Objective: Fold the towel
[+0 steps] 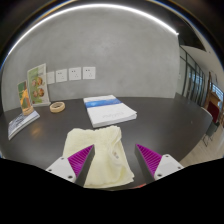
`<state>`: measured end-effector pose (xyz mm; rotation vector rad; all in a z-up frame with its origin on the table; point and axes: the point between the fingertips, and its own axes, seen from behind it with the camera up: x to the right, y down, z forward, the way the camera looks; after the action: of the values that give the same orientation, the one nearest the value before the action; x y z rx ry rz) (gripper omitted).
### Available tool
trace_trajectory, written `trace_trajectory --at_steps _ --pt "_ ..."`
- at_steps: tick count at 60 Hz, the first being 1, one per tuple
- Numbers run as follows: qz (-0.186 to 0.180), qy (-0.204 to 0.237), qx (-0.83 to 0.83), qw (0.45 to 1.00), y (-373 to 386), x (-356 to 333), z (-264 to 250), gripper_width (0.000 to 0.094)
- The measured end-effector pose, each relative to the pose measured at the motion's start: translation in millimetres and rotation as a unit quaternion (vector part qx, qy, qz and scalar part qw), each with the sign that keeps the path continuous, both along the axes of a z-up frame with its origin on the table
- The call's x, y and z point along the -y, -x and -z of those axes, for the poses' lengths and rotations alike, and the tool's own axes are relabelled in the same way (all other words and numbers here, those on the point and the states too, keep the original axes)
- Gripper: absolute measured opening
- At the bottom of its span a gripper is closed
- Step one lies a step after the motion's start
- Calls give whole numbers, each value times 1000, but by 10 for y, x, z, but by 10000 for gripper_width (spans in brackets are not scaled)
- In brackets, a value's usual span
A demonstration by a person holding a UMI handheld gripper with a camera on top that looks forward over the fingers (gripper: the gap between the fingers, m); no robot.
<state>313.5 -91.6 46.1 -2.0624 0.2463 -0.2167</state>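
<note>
Gripper view looks down the tool (pixel 115 158) toward a dark bench (pixel 160 118) where the towel (pixel 100 155) lies — pale yellow, soft and a little rumpled, reaching from just ahead of the fingers back down between them. The tool's two fingers stand apart, their purple pads (pixel 80 156) showing on the inner faces; the left one overlaps the towel's near edge and the right one is just beside it, but nothing shows them pressing on the cloth, so I judge the towel to be resting on the bench on its own.

The towel already lies as a compact, roughly oblong bundle (whether it is doubled over once or merely bunched I cannot tell), with uneven edges and a lumpy far end. By my reading the fold is at best partly made — a clean, squared fold is not yet there, and an edge has yet to be gripped and carried over.

Beyond the towel sits a stack of white papers (pixel 108 109), and farther to the left a roll of tape (pixel 58 106), both well apart from the cloth.
</note>
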Motion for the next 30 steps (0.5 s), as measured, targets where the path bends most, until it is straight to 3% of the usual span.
trace_trajectory --at_steps 15,30 --pt "-58 -33 40 997 824 597 -529 831" --pt "-146 -73 33 986 2535 1611 -853 834"
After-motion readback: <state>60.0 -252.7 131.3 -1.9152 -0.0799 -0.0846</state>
